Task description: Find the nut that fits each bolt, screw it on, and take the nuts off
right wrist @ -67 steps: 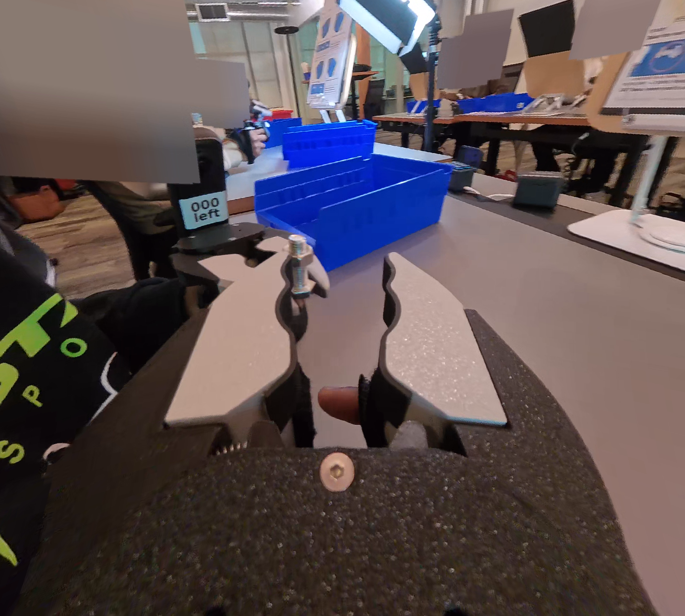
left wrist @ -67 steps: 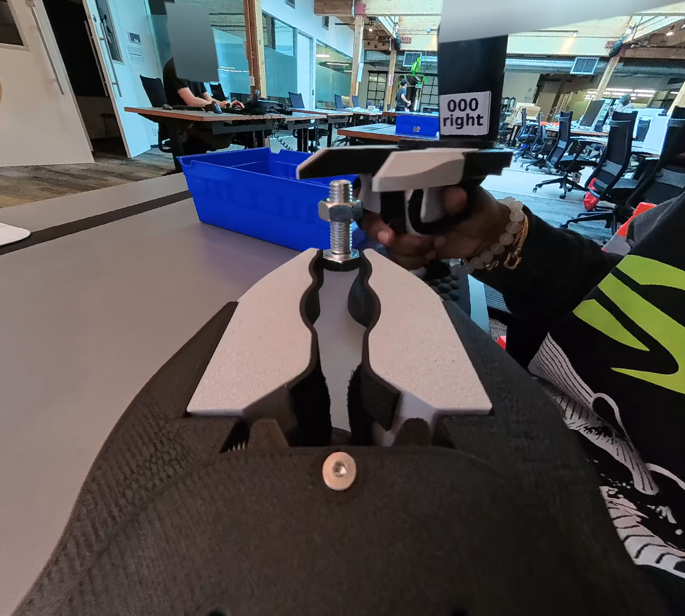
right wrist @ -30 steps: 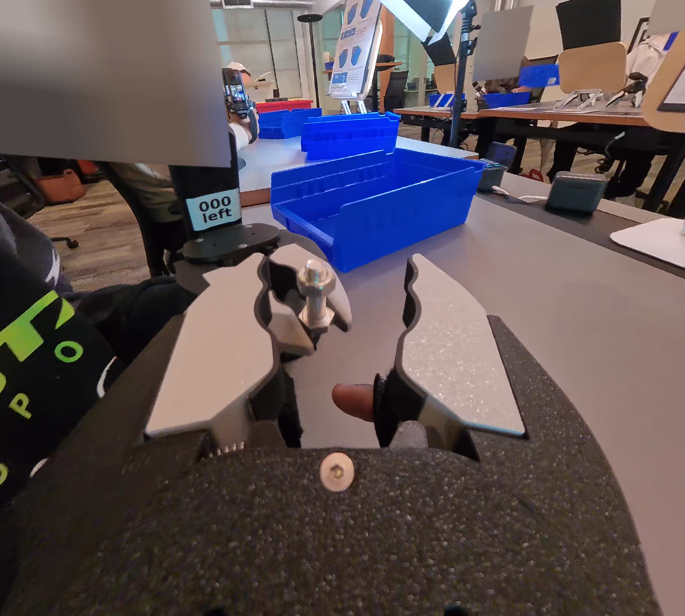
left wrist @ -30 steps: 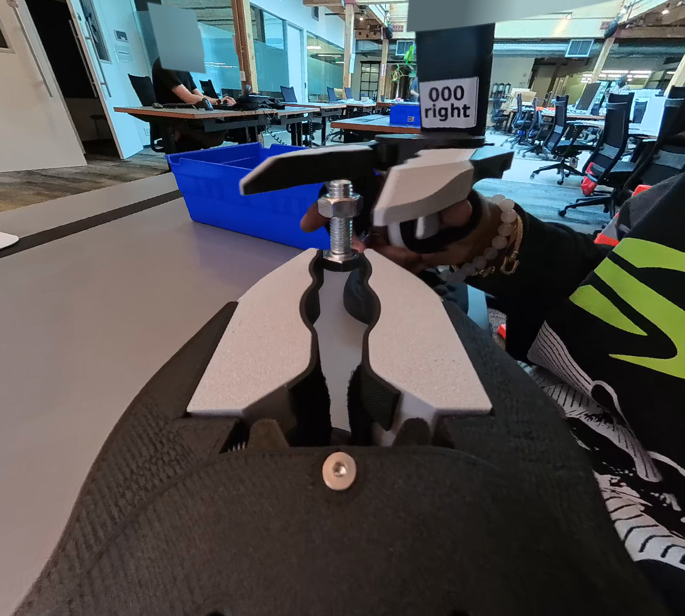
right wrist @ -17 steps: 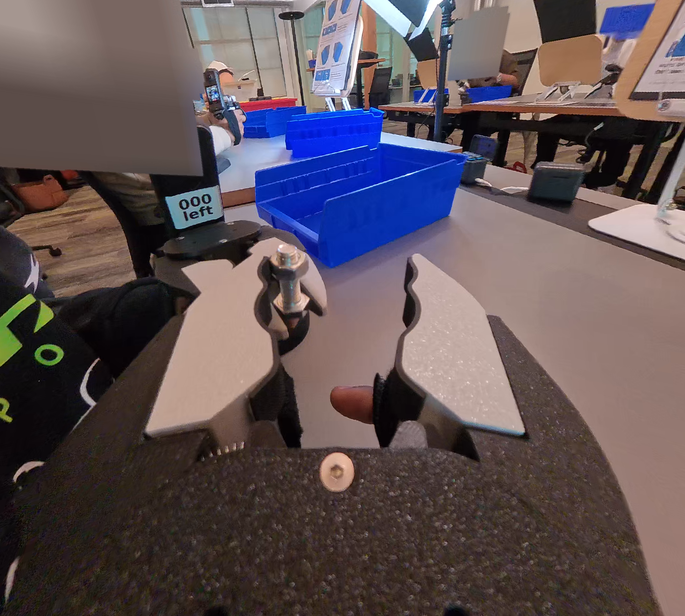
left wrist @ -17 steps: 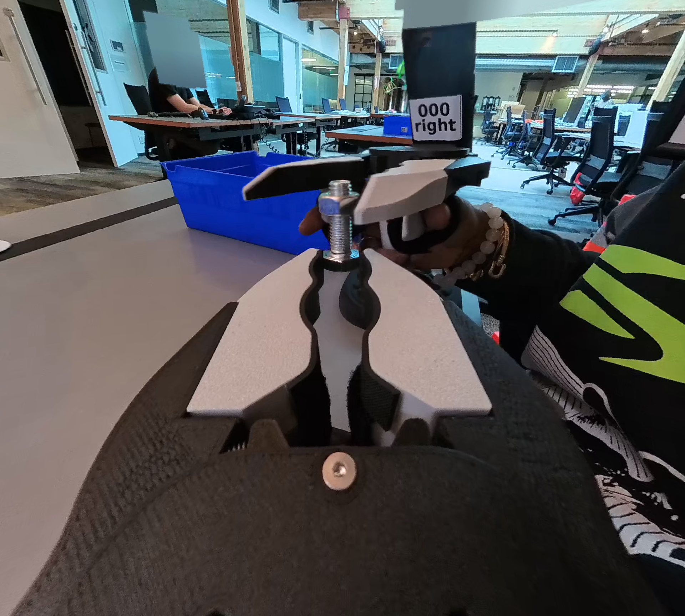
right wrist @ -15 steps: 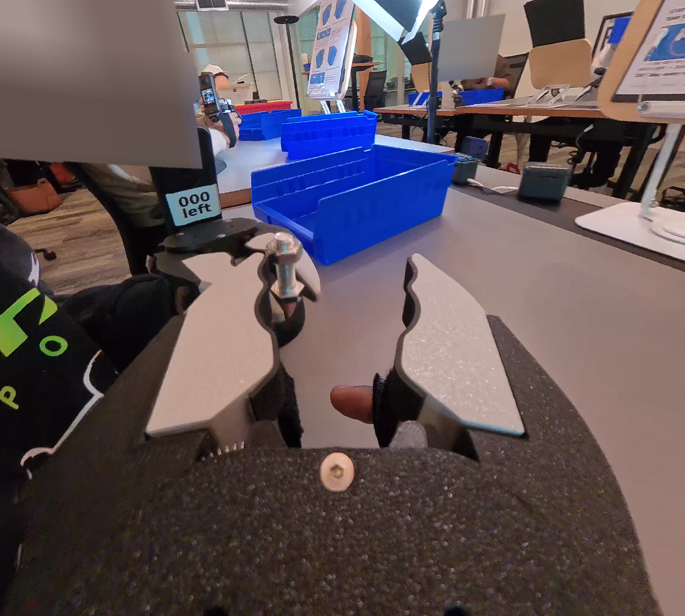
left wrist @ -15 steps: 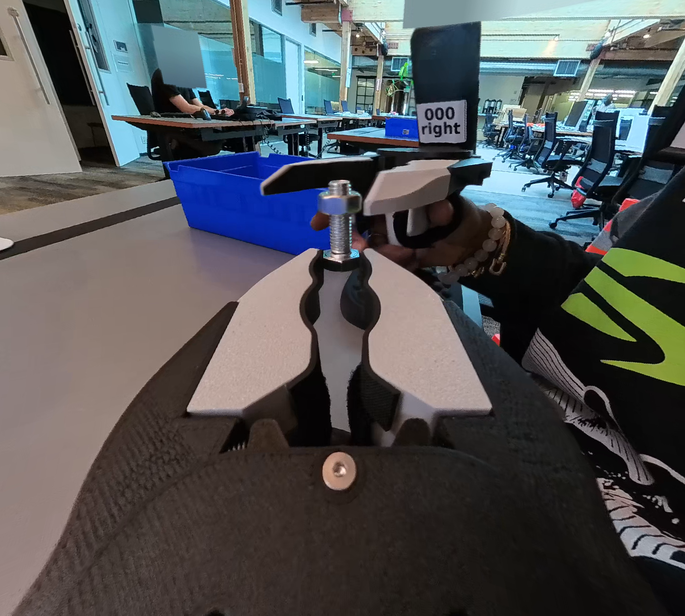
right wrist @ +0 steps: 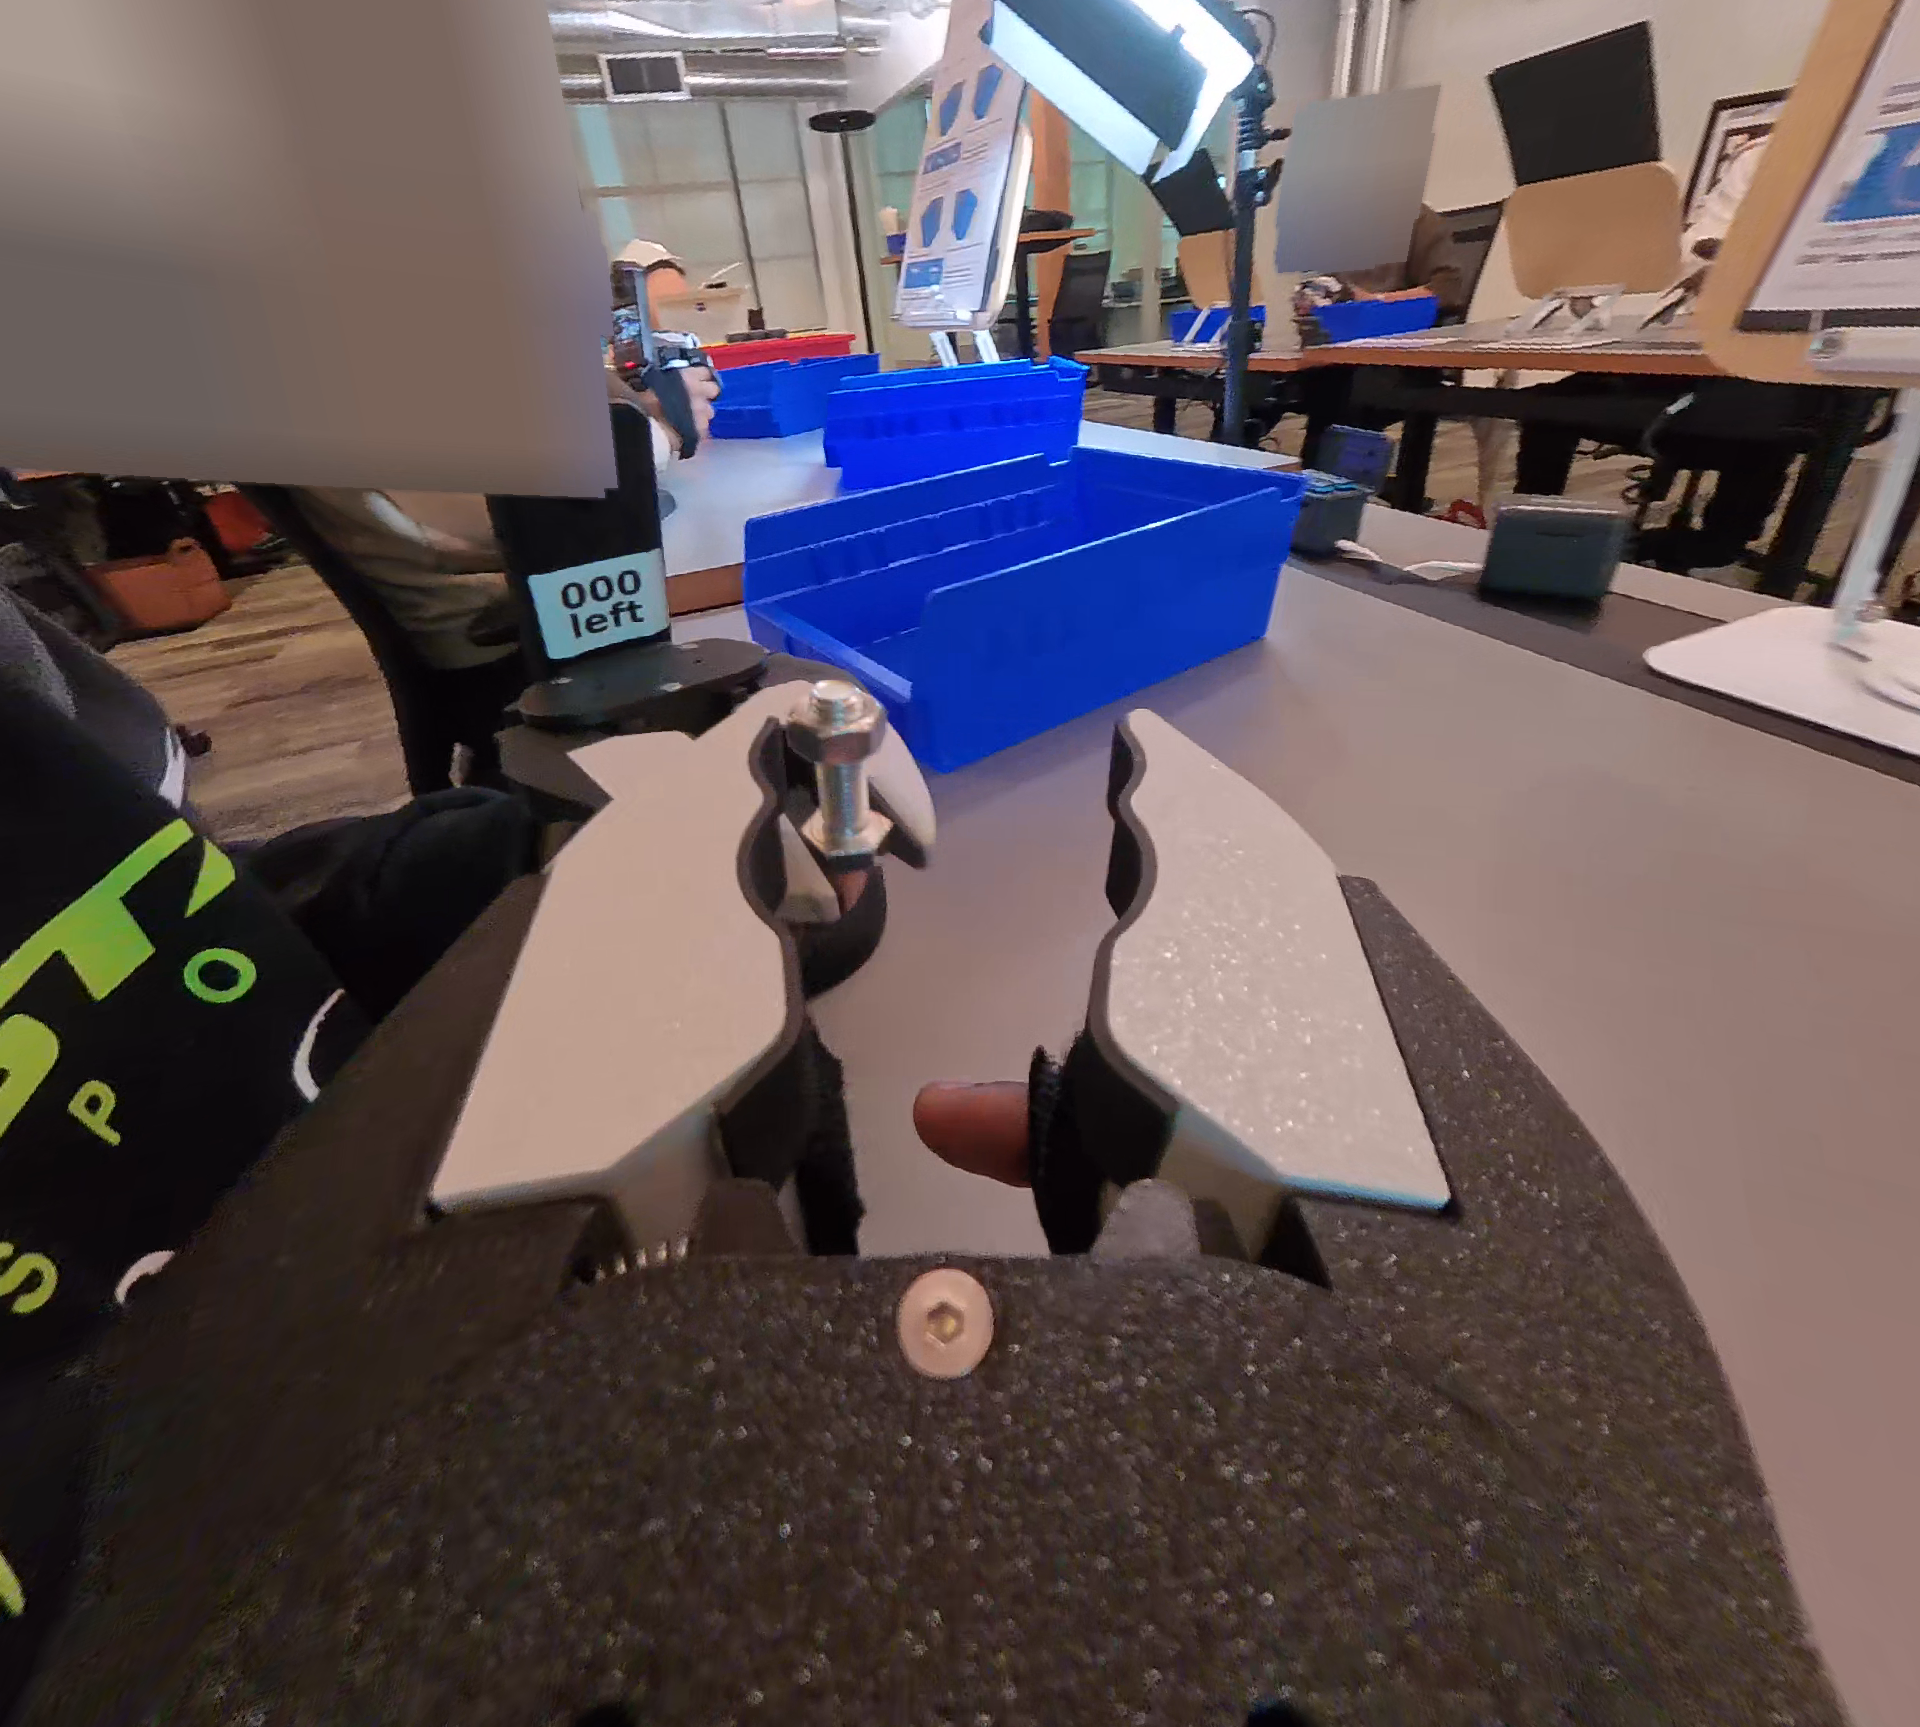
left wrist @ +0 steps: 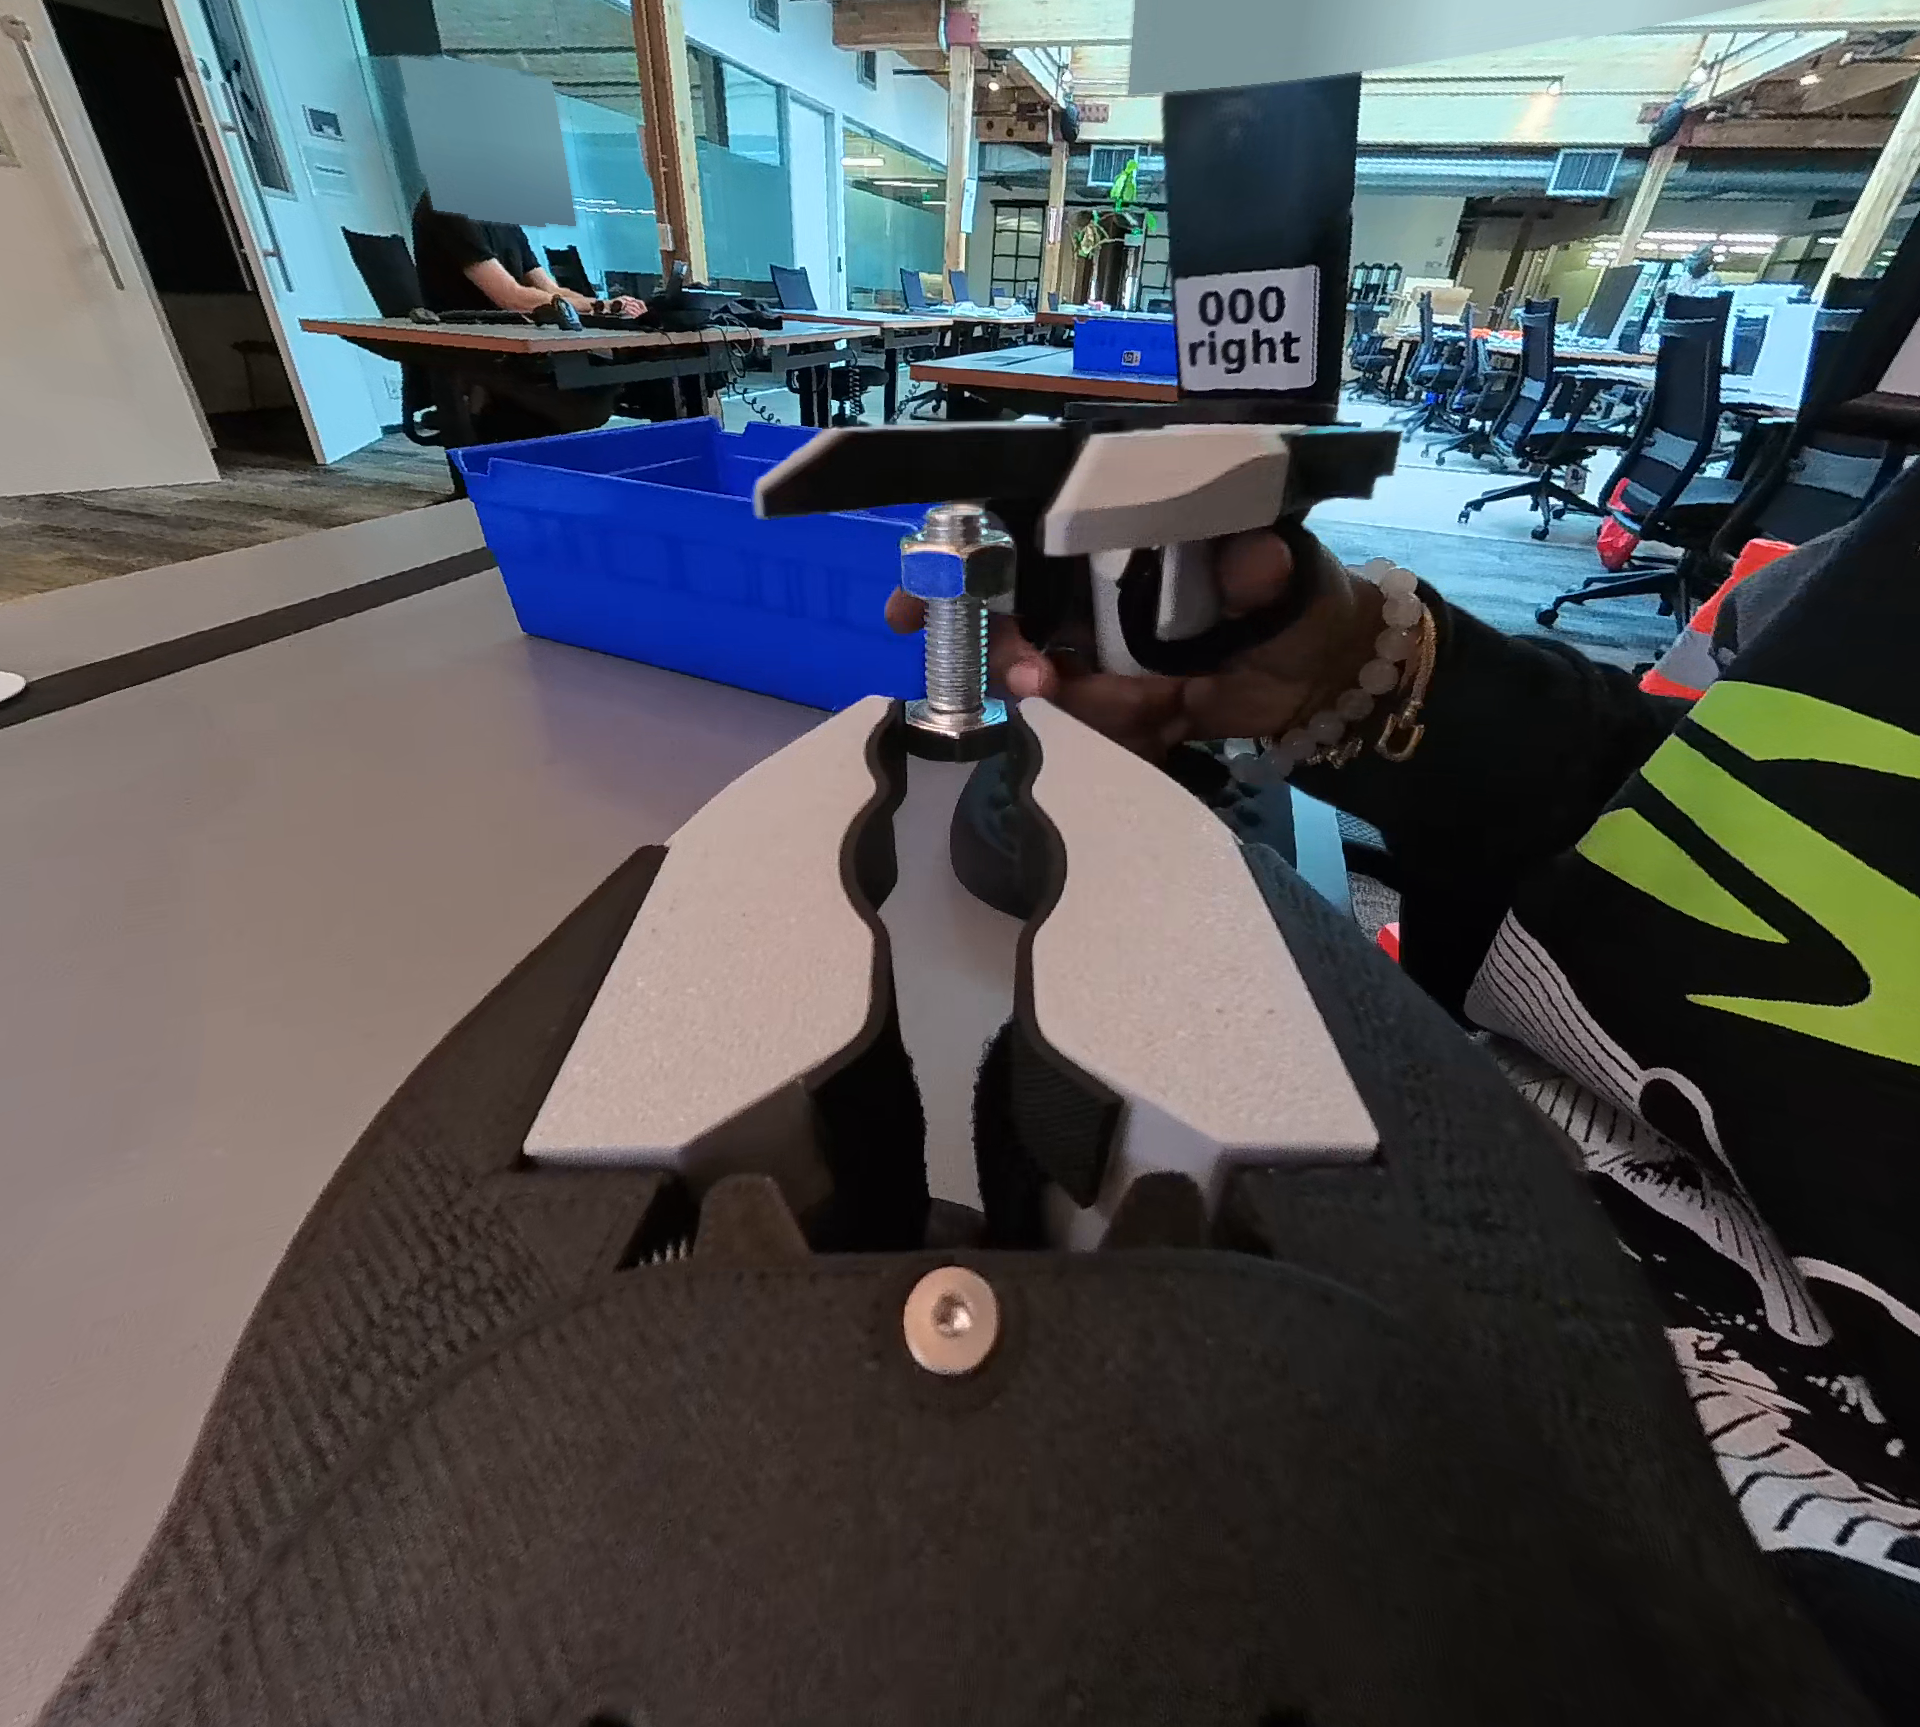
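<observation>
A silver bolt (left wrist: 954,638) is held upright above the tabletop (left wrist: 260,804), its hex head clamped at the tips of the nearly closed left tongs (left wrist: 948,727). A nut (left wrist: 956,563) is seen threaded at the very top of the shaft, so a fit appears to have been found; whether it is being run on or taken off cannot be told. The right tongs (right wrist: 940,789) are spread wide with nothing gripped, the nut standing just beside one finger. A blue bin (right wrist: 1029,576) is set farther back toward the far edge. Other bolts and nuts are not shown.
</observation>
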A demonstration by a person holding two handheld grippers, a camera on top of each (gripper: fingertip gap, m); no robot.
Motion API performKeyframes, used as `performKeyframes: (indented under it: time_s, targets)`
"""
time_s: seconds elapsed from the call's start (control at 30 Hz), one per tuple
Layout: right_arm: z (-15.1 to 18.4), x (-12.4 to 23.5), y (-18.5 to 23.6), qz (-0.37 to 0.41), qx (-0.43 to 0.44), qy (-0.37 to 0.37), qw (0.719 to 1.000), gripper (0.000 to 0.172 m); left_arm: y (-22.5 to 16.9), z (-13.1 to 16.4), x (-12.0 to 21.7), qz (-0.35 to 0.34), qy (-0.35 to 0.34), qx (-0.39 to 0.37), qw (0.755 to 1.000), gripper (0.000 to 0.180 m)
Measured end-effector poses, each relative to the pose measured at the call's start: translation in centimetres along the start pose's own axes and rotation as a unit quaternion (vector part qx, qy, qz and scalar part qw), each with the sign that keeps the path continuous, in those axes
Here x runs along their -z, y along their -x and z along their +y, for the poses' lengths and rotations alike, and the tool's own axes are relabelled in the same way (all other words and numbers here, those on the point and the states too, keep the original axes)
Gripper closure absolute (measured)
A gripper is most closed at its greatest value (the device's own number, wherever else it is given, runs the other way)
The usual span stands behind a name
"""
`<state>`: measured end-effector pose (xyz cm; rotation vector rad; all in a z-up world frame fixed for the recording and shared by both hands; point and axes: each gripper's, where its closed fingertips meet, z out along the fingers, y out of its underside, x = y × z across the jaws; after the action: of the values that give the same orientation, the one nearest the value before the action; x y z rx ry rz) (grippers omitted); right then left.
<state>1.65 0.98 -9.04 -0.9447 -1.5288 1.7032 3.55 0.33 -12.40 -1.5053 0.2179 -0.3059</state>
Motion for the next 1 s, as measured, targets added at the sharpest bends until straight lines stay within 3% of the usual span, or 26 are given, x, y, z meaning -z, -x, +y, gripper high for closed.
performKeyframes:
  time_s: [0.3,0.6,0.63,0.7,0.77,1.0]
  targets:
    - [1.0,-3.6,1.1,-0.019,-0.004,0.016,1.0,0.107,-0.4,0.2,-0.2,0.007,0.006,-0.01,1.0,0.162]
    - [0.7,-0.4,-0.6,0.009,0.0,0.012,1.0,0.101,-0.2,0.0,0.0,0.008,-0.004,-0.001,1.0,0.163]
    - [0.6,0.3,-1.0,0.017,0.0,0.01,1.0,0.102,-0.2,-0.1,0.1,0.007,-0.005,0.001,1.0,0.162]
    - [0.5,1.7,-2.5,0.057,0.002,-0.001,0.998,0.128,-0.4,-0.2,0.1,0.014,-0.009,-0.001,1.0,0.163]
    - [0.4,2.7,-3.1,0.068,0.003,-0.004,0.998,0.133,-0.3,-0.1,0.1,0.012,-0.006,-0.001,1.0,0.163]
    - [-0.5,0.9,-0.3,-0.005,-0.002,-0.021,1.0,0.115,-0.3,0.0,0.0,0.012,-0.003,-0.002,1.0,0.163]
